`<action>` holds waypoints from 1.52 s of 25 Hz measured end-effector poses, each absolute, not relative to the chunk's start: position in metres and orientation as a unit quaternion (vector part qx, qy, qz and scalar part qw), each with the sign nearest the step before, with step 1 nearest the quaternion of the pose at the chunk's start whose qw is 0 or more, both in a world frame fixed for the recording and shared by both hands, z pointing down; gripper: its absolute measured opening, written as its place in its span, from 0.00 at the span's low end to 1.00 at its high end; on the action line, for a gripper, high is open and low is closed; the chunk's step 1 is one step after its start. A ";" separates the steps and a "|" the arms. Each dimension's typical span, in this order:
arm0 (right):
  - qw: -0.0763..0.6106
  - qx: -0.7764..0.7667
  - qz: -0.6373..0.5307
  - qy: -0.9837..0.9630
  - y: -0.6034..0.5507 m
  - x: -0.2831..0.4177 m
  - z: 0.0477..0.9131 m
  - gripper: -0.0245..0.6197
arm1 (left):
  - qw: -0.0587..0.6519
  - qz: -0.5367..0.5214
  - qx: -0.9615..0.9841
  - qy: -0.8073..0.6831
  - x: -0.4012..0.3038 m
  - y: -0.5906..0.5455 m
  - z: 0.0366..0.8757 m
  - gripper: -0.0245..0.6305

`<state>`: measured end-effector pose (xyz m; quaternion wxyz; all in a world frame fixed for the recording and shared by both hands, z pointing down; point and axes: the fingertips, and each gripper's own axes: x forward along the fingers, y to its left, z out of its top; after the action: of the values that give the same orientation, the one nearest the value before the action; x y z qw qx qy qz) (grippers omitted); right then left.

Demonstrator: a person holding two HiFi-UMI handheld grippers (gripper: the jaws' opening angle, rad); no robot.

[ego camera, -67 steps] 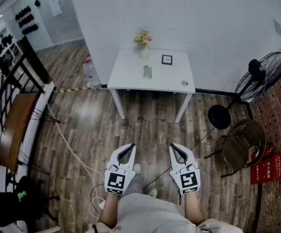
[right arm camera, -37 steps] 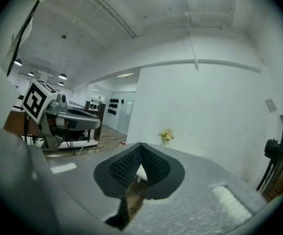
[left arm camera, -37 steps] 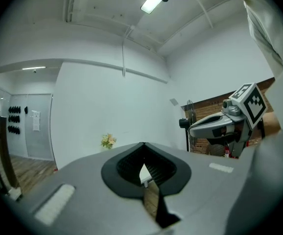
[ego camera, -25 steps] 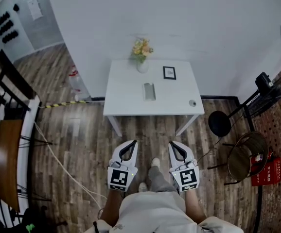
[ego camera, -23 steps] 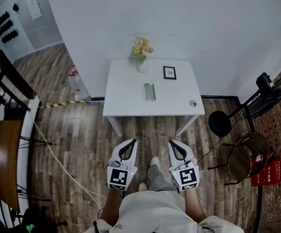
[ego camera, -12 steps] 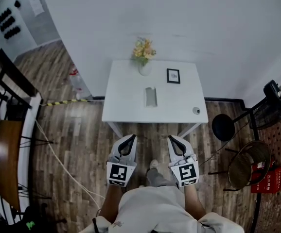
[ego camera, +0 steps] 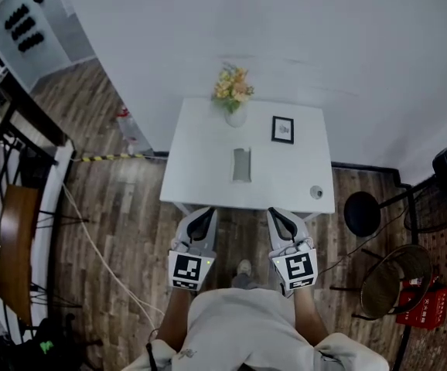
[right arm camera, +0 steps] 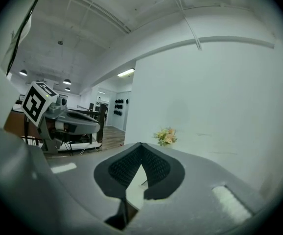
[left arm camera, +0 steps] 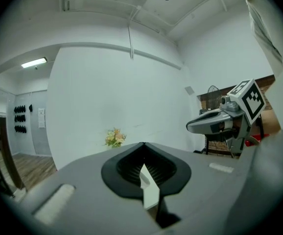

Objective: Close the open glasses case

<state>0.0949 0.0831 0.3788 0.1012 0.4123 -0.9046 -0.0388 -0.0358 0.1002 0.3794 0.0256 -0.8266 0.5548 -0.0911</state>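
Observation:
The grey glasses case lies lengthwise in the middle of the white table; it is too small to tell how its lid stands. My left gripper and right gripper hover side by side at the table's front edge, well short of the case. Both are shut with nothing between the jaws. In the left gripper view the left gripper has its tips together, and the right gripper shows beside it. The right gripper view shows the right gripper shut likewise.
On the table stand a flower vase at the back, a small framed picture and a small round object near the right front corner. A black stool and wicker chair are at right, a railing at left.
The person has walked up to the table, so it now sits closer and the grippers reach its front edge. Both grippers have stayed shut.

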 end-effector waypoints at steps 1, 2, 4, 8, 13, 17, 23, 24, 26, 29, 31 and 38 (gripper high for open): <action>0.102 0.411 -0.038 -0.905 0.076 0.096 0.379 0.04 | 0.026 -0.093 -0.825 0.556 -0.035 0.094 0.380 0.07; 0.101 0.409 -0.035 -0.906 0.070 0.097 0.380 0.04 | 0.026 -0.095 -0.824 0.558 -0.034 0.088 0.381 0.07; 0.100 0.408 -0.027 -0.907 0.059 0.102 0.385 0.04 | 0.025 -0.096 -0.823 0.560 -0.030 0.076 0.383 0.07; 0.103 0.405 -0.018 -0.908 0.036 0.110 0.390 0.04 | 0.025 -0.097 -0.821 0.562 -0.020 0.053 0.383 0.07; 0.104 0.395 -0.018 -0.913 0.009 0.110 0.390 0.04 | 0.020 -0.098 -0.815 0.571 -0.020 0.030 0.383 0.07; 0.101 0.392 -0.016 -0.914 -0.008 0.108 0.391 0.04 | 0.017 -0.101 -0.811 0.576 -0.022 0.014 0.387 0.07; 0.105 0.405 0.003 -0.908 -0.037 0.106 0.405 0.04 | 0.012 -0.101 -0.812 0.574 -0.027 -0.015 0.394 0.07; 0.105 0.408 0.007 -0.907 -0.042 0.105 0.407 0.04 | 0.011 -0.101 -0.814 0.573 -0.029 -0.021 0.396 0.07; 0.109 0.414 0.013 -0.903 -0.054 0.104 0.412 0.04 | 0.007 -0.102 -0.818 0.567 -0.031 -0.035 0.400 0.07; 0.117 0.423 0.023 -0.898 -0.074 0.101 0.421 0.04 | 0.001 -0.103 -0.826 0.555 -0.035 -0.058 0.408 0.07; 0.124 0.429 0.030 -0.894 -0.087 0.098 0.428 0.04 | -0.003 -0.103 -0.832 0.545 -0.038 -0.075 0.413 0.07; 0.152 0.451 0.055 -0.878 -0.126 0.084 0.452 0.04 | -0.021 -0.107 -0.857 0.504 -0.050 -0.128 0.435 0.07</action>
<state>0.0839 -0.1265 0.4522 0.1523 0.4506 -0.8780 0.0548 -0.0495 -0.1275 0.4353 -0.0206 -0.8567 0.5042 -0.1068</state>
